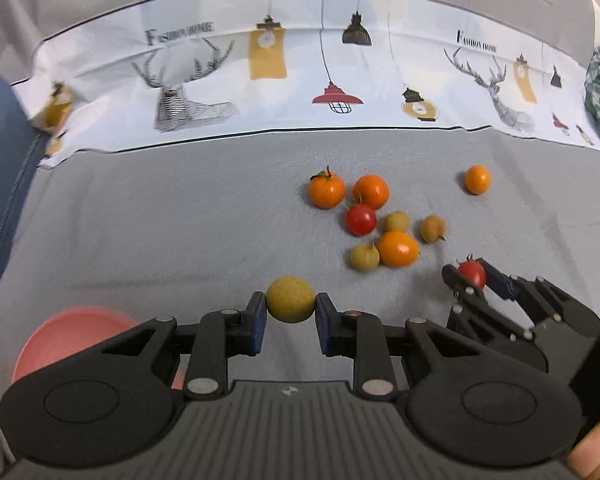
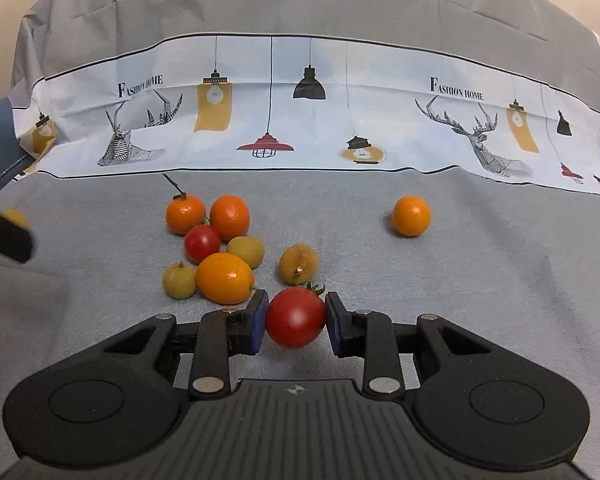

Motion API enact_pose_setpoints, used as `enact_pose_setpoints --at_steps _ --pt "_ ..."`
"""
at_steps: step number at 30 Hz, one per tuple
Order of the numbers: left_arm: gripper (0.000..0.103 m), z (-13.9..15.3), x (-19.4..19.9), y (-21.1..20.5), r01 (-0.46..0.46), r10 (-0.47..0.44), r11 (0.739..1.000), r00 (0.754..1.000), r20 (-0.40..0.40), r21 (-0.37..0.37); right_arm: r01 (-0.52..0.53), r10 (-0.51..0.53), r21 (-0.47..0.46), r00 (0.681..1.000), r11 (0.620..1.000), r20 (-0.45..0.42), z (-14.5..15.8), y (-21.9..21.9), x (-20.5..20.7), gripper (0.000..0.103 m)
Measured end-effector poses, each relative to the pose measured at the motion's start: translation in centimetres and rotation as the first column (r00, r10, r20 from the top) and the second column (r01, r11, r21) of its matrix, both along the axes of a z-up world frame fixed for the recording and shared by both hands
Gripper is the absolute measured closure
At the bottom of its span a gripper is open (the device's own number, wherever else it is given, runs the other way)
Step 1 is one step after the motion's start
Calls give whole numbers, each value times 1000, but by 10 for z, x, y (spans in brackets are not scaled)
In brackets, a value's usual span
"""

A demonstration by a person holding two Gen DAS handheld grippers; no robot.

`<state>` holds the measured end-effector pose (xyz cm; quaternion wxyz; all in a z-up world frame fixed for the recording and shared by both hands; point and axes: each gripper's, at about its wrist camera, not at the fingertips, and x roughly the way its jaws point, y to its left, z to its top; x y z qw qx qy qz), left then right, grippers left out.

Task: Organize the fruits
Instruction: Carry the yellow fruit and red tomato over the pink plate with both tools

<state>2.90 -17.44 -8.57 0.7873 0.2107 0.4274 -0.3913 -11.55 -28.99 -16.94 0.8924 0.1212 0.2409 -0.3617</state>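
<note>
- My left tongs (image 1: 291,307) are clamped on a yellow-green fruit (image 1: 290,299), pads pressed to both its sides, above the grey cloth (image 1: 160,220).
- My right tongs (image 2: 296,316) grip a red tomato (image 2: 295,317) by its sides.
- Remaining fruit: a cluster including an orange (image 2: 224,278) and a second tomato (image 2: 202,243) on the surface; a lone orange (image 2: 411,216) well apart.
- A pink bowl (image 1: 60,340) sits lower left.

The printed cloth band (image 2: 300,92) behind the fruit carries the words "FASHION HOME" twice: once at its left end above a line-drawn deer head (image 2: 132,136), once at its right end above a second deer head (image 2: 480,132); the left print is partly creased. No other lettering can be read
</note>
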Motion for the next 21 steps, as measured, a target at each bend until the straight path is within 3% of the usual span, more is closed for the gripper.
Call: enact_pose_setpoints --at_steps 5,13,21 --pt "74 29 -20 61 -41 41 999 999 15 -29 -43 43 11 997 999 66 42 50 -35 71" --pt "74 56 -51 169 -146 148 988 988 53 -41 -246 235 85 965 966 119 93 151 -79 71" --pt "74 76 -76 253 -232 243 962 968 64 -142 -348 355 -82 932 934 81 129 225 -87 71"
